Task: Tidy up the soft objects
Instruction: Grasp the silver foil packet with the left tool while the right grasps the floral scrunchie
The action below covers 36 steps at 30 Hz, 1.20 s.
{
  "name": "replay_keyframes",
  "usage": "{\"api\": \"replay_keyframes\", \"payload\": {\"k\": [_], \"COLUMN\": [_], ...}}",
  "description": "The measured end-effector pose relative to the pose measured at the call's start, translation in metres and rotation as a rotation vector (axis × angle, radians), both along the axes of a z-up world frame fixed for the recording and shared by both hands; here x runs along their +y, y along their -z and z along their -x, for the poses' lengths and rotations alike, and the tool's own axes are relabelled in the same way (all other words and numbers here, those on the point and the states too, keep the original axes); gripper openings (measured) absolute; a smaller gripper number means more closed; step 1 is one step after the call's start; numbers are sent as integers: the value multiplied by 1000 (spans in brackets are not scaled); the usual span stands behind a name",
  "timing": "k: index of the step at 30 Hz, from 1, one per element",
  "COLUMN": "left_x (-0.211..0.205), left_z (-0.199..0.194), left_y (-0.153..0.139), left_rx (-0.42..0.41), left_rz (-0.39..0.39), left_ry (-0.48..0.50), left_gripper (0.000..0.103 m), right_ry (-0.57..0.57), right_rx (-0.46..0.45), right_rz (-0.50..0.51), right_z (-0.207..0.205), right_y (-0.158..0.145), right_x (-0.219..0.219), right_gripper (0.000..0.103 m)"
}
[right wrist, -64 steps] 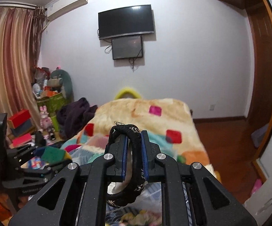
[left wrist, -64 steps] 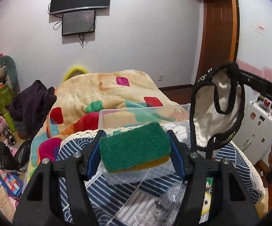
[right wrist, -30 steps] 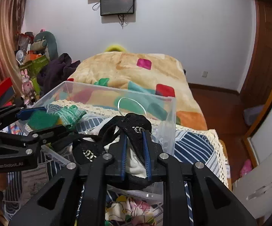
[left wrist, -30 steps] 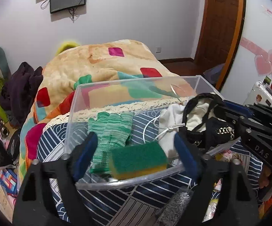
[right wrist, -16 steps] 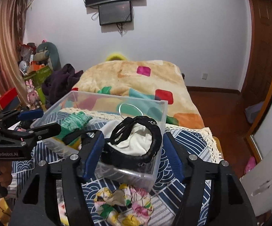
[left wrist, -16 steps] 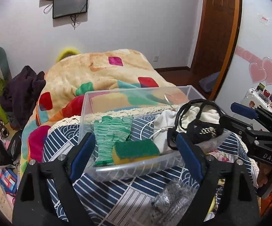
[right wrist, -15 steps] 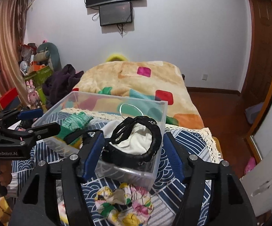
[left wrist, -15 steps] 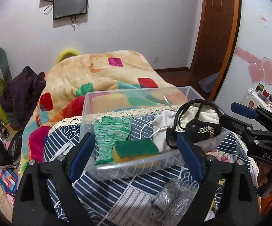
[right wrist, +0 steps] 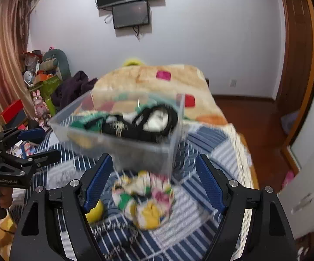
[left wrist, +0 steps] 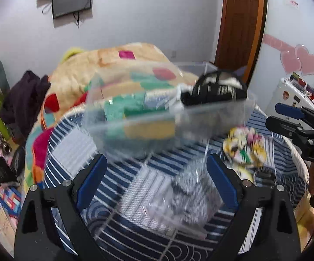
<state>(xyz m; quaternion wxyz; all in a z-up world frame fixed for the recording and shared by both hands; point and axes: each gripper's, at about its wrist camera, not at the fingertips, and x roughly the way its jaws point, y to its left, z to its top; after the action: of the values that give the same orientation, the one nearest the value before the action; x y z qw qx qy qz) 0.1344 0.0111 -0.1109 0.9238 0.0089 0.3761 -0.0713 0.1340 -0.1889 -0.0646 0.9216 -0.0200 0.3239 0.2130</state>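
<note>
A clear plastic bin (left wrist: 211, 117) (right wrist: 144, 150) sits on the blue striped cloth. It holds a green and yellow sponge (left wrist: 148, 128), green gloves (left wrist: 113, 111) and a black and white bag (left wrist: 217, 91) (right wrist: 148, 124). My left gripper (left wrist: 157, 180) is open and empty, near a silvery scrubber in a clear bag (left wrist: 191, 193). My right gripper (right wrist: 154, 184) is open and empty above a floral scrunchie (right wrist: 148, 200) (left wrist: 244, 148). Both views are motion-blurred.
A colourful blanket (left wrist: 117, 65) covers the bed behind the bin. Clutter and toys (right wrist: 44, 82) stand at the left. A wooden door (left wrist: 241, 21) is at the back right and a white case (left wrist: 294, 95) at the right. A yellow thing (right wrist: 95, 214) lies by the scrunchie.
Both grippers let go of the sponge and the bag into the bin, then opened and drew back and down. The scrubber and scrunchie now lie between the fingers' view.
</note>
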Motion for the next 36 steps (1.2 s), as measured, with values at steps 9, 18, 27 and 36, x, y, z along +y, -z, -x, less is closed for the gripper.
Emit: {"api": "replay_keyframes", "payload": {"k": [9,18,27,36], "left_x": [-11,-9,-26,-15], "left_z": [17,21,35,41], "left_y": [30,35,30,12], "left_rx": [33,47,-11,-47], "left_rz": [-26,109,35,22], "left_ry": [20,93,104,79], "left_gripper": [90,51,28,16], "right_ry": [-29,-90,-89,-77], "right_rx": [137,149,116,20], "right_rz": [34,82,60,28], "right_z": [0,9,19,34], "right_y": [46,60,54,26], "right_x": [7,17,13,7], "right_gripper": [76,45,18,18]}}
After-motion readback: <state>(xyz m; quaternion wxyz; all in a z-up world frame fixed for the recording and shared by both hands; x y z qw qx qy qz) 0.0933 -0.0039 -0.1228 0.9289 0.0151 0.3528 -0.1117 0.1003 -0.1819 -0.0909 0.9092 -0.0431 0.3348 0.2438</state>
